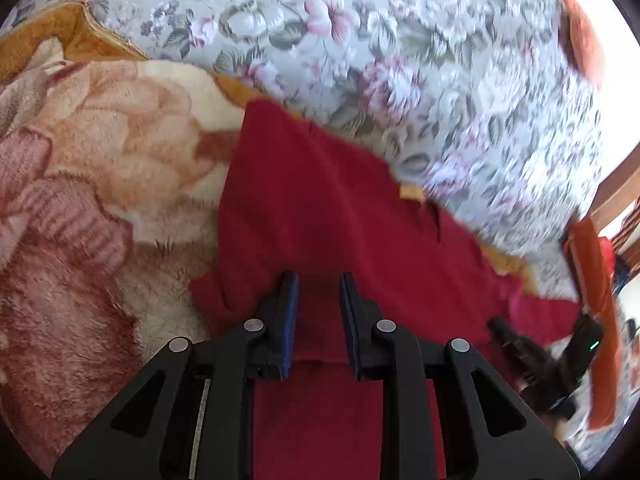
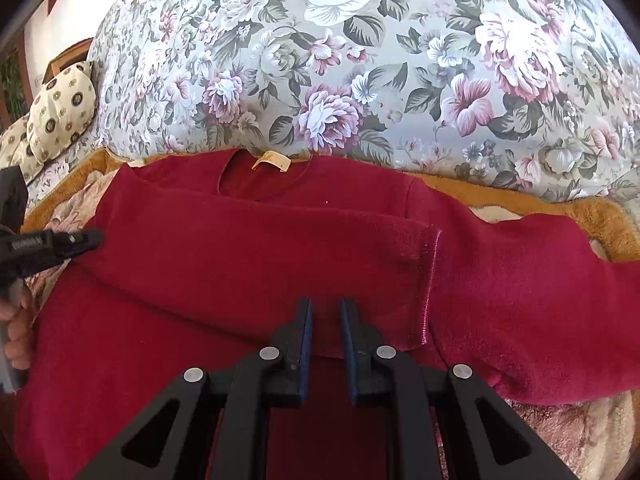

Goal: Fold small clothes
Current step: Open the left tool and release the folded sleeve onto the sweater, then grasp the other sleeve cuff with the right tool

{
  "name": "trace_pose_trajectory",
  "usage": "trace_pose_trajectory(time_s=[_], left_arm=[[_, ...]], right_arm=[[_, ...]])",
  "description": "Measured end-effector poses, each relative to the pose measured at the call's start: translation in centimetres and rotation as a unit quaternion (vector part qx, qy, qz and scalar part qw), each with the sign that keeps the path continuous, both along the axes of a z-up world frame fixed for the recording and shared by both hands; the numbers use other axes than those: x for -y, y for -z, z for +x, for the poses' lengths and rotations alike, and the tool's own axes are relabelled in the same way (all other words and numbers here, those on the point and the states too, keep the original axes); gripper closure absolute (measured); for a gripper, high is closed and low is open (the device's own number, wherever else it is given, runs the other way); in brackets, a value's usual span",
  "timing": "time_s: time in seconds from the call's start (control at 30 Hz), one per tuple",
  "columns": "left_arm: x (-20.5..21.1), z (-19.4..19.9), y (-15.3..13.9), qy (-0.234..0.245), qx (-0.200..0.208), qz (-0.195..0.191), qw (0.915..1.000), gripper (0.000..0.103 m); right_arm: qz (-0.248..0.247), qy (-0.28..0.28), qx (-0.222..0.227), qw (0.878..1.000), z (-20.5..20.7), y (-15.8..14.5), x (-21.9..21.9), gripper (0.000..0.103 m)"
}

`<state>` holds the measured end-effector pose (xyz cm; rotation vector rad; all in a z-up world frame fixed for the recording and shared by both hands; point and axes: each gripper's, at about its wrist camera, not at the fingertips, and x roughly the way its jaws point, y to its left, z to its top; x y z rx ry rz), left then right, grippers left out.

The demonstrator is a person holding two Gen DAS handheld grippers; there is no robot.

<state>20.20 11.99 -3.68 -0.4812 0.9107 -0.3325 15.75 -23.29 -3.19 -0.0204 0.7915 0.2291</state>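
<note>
A small dark red long-sleeved top [image 2: 240, 248] lies flat on a plush blanket, collar and tan neck label [image 2: 272, 160] at the far edge. One sleeve is folded across the chest, its cuff [image 2: 430, 280] near the middle; the other sleeve [image 2: 540, 280] stretches right. My right gripper [image 2: 325, 304] hovers over the lower body of the top, jaws open a narrow gap with nothing between them. My left gripper [image 1: 319, 280] is over the top's left part [image 1: 320, 200], also slightly open and empty. It shows at the left edge of the right wrist view [image 2: 86, 236].
A plush blanket with a big flower print and tan border [image 1: 100, 152] lies under the top. Beyond it is a grey floral bedspread [image 2: 360, 60]. A patterned pillow [image 2: 60, 112] sits far left. An orange cloth [image 1: 580, 36] lies far right on the bed.
</note>
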Motion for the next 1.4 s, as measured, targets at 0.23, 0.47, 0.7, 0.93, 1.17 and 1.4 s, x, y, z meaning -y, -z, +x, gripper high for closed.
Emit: trace_pose_trajectory(time_s=[0.23,0.47,0.7,0.93,1.17,1.4], left_arm=[[2.2,5.3,-3.2,-0.005,0.033,0.073,0.9968,0.072],[2.2,7.5,-0.6,-0.029,-0.039,0.142,0.9887,0.053],[3.6,-3.6,-3.0,-0.016,0.052,0.103,0.9932,0.032],[7.2,-7.7,0.2,0.014,0.057,0.16,0.9854,0.031],[7.4,-7.9,0.6,0.007,0.066,0.164,0.9842,0.03],[6.6,-8.0,0.8,0.008,0.069,0.146,0.9869,0.03]], right_arm=[[-0.022,0.003,0.007,1.0,0.0,0.1,-0.6,0.09],[-0.004,0.002,0.006,1.0,-0.1,0.2,-0.2,0.09],[-0.019,0.003,0.008,1.0,-0.2,0.4,-0.7,0.089],[0.054,0.083,0.026,0.995,-3.8,-4.4,6.8,0.086],[0.048,0.347,0.101,0.931,-12.3,-9.5,28.4,0.077],[0.118,0.34,0.098,0.928,-12.8,-9.2,35.1,0.075]])
